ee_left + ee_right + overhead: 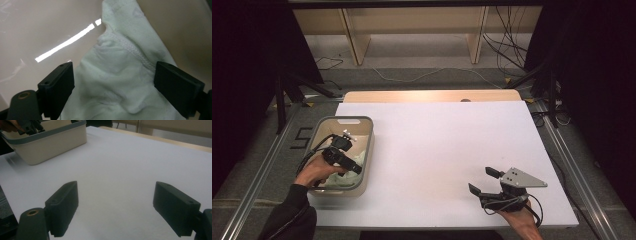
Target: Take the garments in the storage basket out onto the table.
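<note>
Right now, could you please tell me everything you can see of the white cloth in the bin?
The white cloth looks like soft knit cotton, with a stitched seam along one folded edge. It lies crumpled, not spread flat, inside the beige bin at the table's left side, resting on the bin's glossy floor. The left gripper is lowered over it, its black jaws open on either side of a fold.

a bin (368, 150) sits at the table's (437, 150) near left with a cloth (357, 159) in it; the right gripper (484, 181) is near right.
</note>
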`<action>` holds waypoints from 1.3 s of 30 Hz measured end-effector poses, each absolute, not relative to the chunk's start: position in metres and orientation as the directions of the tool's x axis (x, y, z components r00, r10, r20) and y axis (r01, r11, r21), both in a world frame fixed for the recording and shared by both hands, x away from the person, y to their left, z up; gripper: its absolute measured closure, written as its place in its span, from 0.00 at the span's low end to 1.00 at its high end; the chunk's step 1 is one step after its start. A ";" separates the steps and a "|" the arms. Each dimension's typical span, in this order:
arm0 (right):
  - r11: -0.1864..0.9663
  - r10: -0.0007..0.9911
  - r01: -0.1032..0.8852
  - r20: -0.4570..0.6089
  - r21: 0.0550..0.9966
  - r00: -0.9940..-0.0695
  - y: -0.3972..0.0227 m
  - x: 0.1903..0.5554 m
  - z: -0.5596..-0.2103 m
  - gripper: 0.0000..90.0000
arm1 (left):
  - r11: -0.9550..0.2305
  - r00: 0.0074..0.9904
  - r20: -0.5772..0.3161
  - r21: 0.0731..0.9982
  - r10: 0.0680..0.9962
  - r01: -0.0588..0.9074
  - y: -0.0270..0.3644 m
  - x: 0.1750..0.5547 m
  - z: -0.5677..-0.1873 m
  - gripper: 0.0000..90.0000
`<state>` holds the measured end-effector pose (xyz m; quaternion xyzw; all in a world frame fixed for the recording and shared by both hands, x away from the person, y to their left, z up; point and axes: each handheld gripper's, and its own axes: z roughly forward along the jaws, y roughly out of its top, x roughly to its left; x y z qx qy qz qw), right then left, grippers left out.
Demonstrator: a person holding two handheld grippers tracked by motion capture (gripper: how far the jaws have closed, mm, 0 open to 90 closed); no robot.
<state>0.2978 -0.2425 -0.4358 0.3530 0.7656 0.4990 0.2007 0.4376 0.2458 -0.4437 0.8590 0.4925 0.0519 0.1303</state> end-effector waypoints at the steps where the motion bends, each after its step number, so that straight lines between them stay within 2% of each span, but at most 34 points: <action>1: 0.251 0.741 0.339 0.046 0.907 -0.670 -0.242 0.298 -0.436 0.24 | -0.481 0.508 -0.037 0.269 0.860 0.834 0.246 0.438 -0.445 0.17; 7: 0.249 0.741 0.342 0.049 0.906 -0.669 -0.242 0.298 -0.436 0.24 | -0.475 0.495 -0.031 0.239 0.868 0.847 0.243 0.441 -0.452 0.19; 13: 0.256 0.740 0.341 0.044 0.904 -0.671 -0.242 0.299 -0.437 0.24 | -0.488 0.502 -0.026 0.191 0.865 0.852 0.240 0.444 -0.456 0.25; 19: 0.256 0.740 0.342 0.045 0.904 -0.672 -0.242 0.299 -0.437 0.24 | -0.500 0.515 -0.034 0.193 0.856 0.844 0.239 0.446 -0.459 0.28; 20: 0.256 0.741 0.345 0.046 0.903 -0.670 -0.242 0.298 -0.437 0.24 | -0.505 0.521 -0.038 0.199 0.852 0.840 0.239 0.445 -0.458 0.33; 21: 0.256 0.741 0.345 0.046 0.903 -0.670 -0.242 0.298 -0.437 0.24 | -0.511 0.528 -0.040 0.203 0.848 0.835 0.238 0.445 -0.458 0.33; 23: 0.255 0.739 0.341 0.045 0.905 -0.672 -0.241 0.299 -0.437 0.24 | -0.524 0.543 -0.044 0.212 0.839 0.825 0.237 0.444 -0.457 0.41; 24: 0.257 0.739 0.342 0.044 0.904 -0.672 -0.241 0.299 -0.437 0.24 | -0.530 0.550 -0.044 0.215 0.834 0.821 0.237 0.443 -0.456 0.48; 25: 0.257 0.739 0.342 0.044 0.904 -0.672 -0.241 0.299 -0.437 0.24 | -0.533 0.555 -0.049 0.218 0.830 0.817 0.236 0.443 -0.456 0.48; 30: 0.263 0.742 0.345 0.040 0.901 -0.670 -0.241 0.298 -0.437 0.25 | -0.546 0.573 -0.063 0.234 0.817 0.804 0.233 0.441 -0.454 0.71; 39: 0.262 0.743 0.346 0.040 0.901 -0.668 -0.242 0.299 -0.438 0.25 | -0.531 0.578 -0.110 0.288 0.809 0.797 0.241 0.440 -0.446 0.78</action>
